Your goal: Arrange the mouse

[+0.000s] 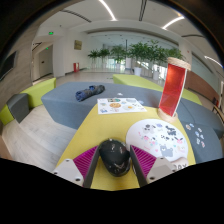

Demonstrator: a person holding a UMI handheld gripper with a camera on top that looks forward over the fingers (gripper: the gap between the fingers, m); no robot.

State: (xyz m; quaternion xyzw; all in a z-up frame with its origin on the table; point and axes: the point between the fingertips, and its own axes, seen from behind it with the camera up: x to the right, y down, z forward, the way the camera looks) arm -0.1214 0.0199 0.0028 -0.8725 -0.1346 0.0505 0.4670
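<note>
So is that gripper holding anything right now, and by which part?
Yes, the gripper holds a black mouse by its two sides, one pink pad pressed against each, above the yellow table.

The mouse (114, 156) is a dark, rounded computer mouse with a glossy black shell that catches a small highlight on its top. It lies flat on the yellow surface (105, 125), right way up. It sits between the two fingers of the claw (114, 163), flanked on either side by their magenta pads (84, 160). Whether the pads actually press against its sides cannot be made out. A thin dark line, possibly its cord, runs from it toward the camera.
</note>
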